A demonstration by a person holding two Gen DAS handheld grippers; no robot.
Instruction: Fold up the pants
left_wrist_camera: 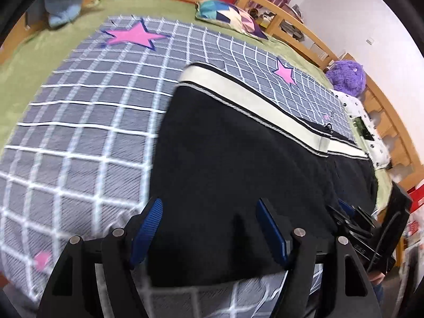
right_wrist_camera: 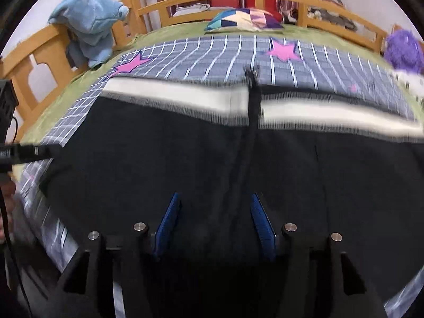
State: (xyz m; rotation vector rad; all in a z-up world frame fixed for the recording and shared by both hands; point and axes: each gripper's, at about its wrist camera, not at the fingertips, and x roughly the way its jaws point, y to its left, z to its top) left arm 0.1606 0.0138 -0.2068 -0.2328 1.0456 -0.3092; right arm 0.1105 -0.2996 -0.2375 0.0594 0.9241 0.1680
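The checked blanket [left_wrist_camera: 79, 122] spreads ahead of both grippers, with the black pants [right_wrist_camera: 185, 159] flat on it beneath their fingers. Left gripper [left_wrist_camera: 209, 230] and right gripper [right_wrist_camera: 214, 222] are released, hovering. Likely pre-grasp: next, pinch 2 edge points.

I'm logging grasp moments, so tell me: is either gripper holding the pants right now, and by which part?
Nothing is held. Both the left gripper and right gripper have open jaws over the black pants, with no fabric pinched.
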